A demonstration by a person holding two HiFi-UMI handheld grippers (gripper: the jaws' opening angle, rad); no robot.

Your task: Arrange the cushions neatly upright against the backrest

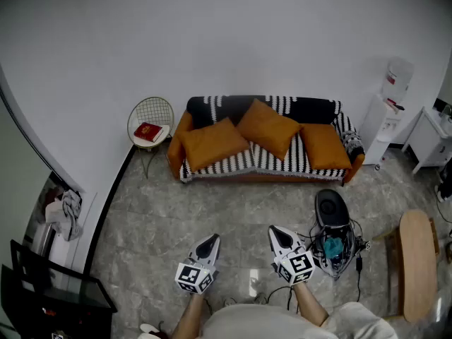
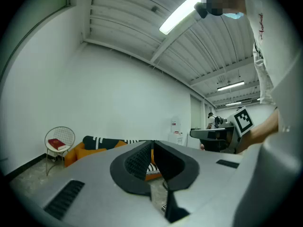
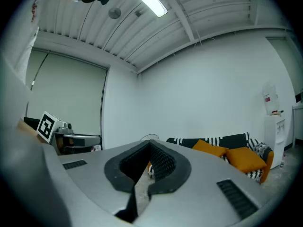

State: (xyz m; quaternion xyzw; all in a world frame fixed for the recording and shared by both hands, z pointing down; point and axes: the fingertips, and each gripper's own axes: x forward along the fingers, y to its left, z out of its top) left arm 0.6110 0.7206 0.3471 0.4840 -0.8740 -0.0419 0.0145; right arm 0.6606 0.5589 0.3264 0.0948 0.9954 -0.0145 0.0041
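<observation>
Plump square orange cushions [image 1: 268, 127] on striped sofa [image 1: 277, 163], left tongs [image 1: 210, 241] and right tongs [image 1: 277, 233] closed, empty

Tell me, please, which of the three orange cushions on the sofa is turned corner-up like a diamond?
The middle cushion: it points a corner up at the backrest, whereas the left cushion and right cushion sit roughly square.

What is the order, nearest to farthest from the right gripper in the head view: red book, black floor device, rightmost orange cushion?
1. Black floor device, beside the right gripper.
2. Rightmost orange cushion, on the sofa.
3. Red book, on the far-left wire table.
</observation>
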